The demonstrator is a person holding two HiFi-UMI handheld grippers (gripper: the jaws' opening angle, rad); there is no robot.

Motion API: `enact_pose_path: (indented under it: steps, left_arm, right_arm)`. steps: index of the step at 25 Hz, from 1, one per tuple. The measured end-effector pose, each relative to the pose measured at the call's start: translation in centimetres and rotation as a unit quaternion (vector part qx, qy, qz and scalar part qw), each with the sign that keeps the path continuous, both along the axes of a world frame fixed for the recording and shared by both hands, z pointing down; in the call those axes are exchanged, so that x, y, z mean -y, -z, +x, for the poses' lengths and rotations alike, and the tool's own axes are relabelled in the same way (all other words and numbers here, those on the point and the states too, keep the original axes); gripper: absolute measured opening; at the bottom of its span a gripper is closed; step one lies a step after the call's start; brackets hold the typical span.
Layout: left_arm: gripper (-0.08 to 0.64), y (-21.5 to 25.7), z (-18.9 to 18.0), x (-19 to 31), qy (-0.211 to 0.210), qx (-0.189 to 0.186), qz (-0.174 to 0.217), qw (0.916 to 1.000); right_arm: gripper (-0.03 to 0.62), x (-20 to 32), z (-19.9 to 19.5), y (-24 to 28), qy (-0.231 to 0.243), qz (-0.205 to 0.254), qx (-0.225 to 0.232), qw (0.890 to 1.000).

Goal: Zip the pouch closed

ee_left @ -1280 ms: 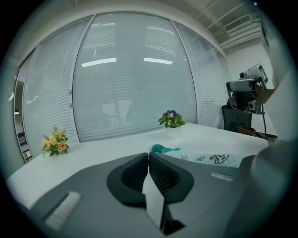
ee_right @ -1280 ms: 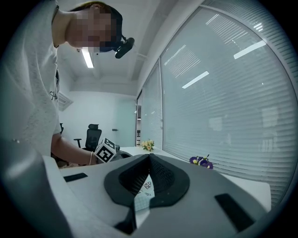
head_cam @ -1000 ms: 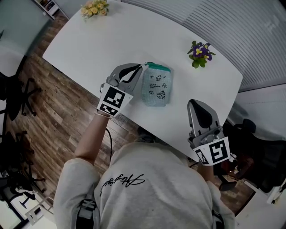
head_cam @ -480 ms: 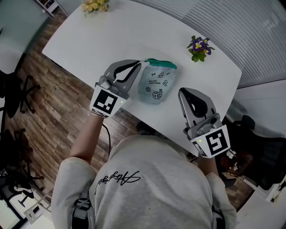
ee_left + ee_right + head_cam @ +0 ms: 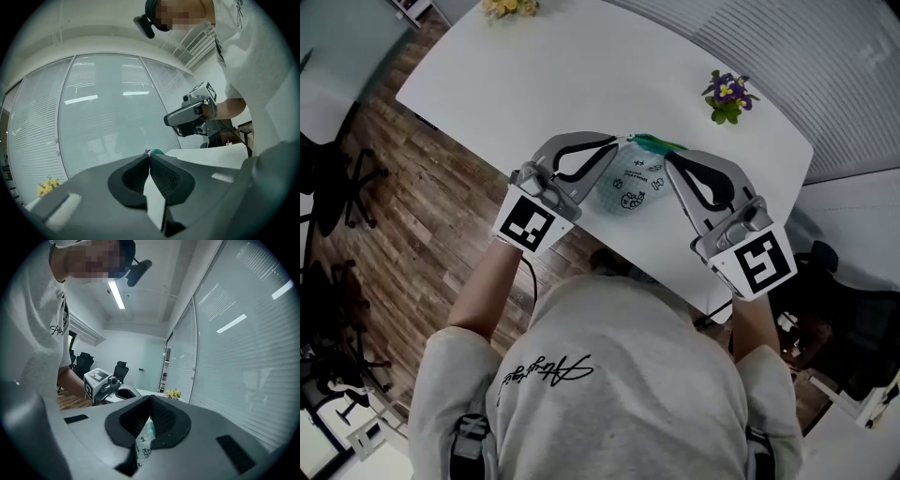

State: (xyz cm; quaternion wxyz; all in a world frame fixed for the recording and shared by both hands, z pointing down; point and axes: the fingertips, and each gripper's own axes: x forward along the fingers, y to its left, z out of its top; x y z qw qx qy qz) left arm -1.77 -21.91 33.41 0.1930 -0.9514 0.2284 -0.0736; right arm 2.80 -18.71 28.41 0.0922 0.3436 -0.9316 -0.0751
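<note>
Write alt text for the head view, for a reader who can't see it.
Seen from above, a person holds a pale blue pouch by its teal zip edge over a white table, with the left gripper and right gripper each shut on one end. Purple flowers and yellow flowers sit at the table's far side.

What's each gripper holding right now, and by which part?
Both hold the pouch: left gripper pinches the left end of its teal zipper edge, right gripper the right end.
</note>
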Motion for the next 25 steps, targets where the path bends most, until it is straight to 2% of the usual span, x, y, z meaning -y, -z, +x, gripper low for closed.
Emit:
enact_pose_path:
  steps: [5,9,14,16,25]
  left_arm:
    - [0.006,-0.7,1.0,-1.5,-0.025,0.011,0.001,0.9996]
    - [0.006,-1.3,1.3,-2.0,-0.033,0.025,0.009,0.9991]
    - [0.006,-0.9,1.9,-2.7,-0.050,0.031,0.034,0.9977]
    - [0.005,-0.9,2.0,-2.8,-0.054,0.031,0.037,0.9974]
    - [0.006,-0.6,2.8,-3.1,-0.066,0.042,0.046,0.9958]
  right_arm:
    - [0.002,1.2,-0.7,-0.8,0.024,-0.015,-0.036,0.999]
    - [0.002,1.5,-1.4,-1.6,0.049,-0.017,-0.083,0.995]
    - [0.006,0.9,-2.8,-2.9,0.106,-0.013,-0.150,0.983]
    - [0.040,0.9,-3.0,-3.4,0.118,-0.016,-0.172,0.978]
    - [0.049,1.1,-2.5,-3.6,0.140,-0.034,-0.204,0.968]
